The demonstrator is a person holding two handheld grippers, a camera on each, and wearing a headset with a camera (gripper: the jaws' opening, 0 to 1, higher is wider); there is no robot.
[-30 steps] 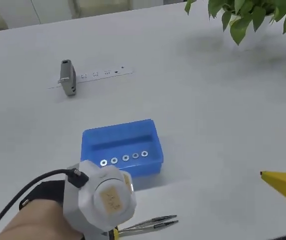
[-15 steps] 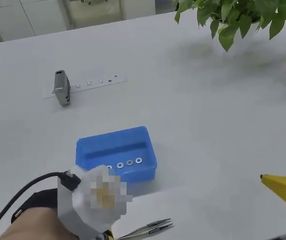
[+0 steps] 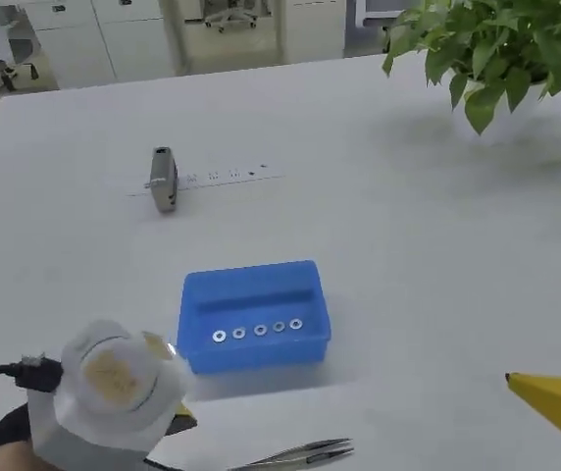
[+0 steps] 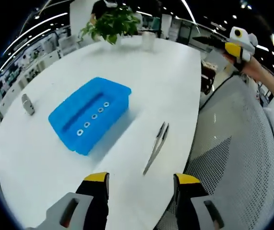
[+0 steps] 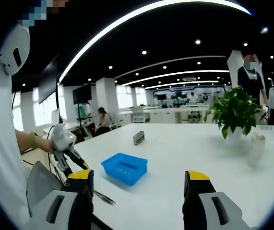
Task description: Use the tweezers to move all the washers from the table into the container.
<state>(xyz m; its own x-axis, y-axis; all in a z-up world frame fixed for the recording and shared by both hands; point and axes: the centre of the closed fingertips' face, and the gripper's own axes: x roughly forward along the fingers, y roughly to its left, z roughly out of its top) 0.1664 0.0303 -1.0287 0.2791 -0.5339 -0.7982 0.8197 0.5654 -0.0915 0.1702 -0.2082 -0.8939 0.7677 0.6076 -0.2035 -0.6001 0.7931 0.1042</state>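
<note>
White tabletop (image 3: pixel 408 226) spreads matte and pale across my head view, its near edge along the bottom of the frame. At lower centre sits the blue container (image 3: pixel 251 275), with five washers (image 3: pixel 258 331) in a row along its floor. The tweezers (image 3: pixel 295 454) lie flat on the table at bottom centre, below the container and apart from it.

My left gripper (image 4: pixel 142 179) hangs over the table edge with its yellow-tipped jaws wide apart and holding nothing; in its own view the tweezers lie just beyond them. My right gripper (image 5: pixel 138 179) is off to the far right, jaws likewise spread and empty.

A grey plug (image 3: pixel 164 179) sits on a white power strip (image 3: pixel 227 177) at upper left, and a leafy plant (image 3: pixel 496 49) stands at upper right. Pale cabinets (image 3: pixel 114 44) line the top of the frame. The right gripper view takes in an open office with rows of ceiling lights (image 5: pixel 175 76) and people (image 5: pixel 101 120) in the distance.
</note>
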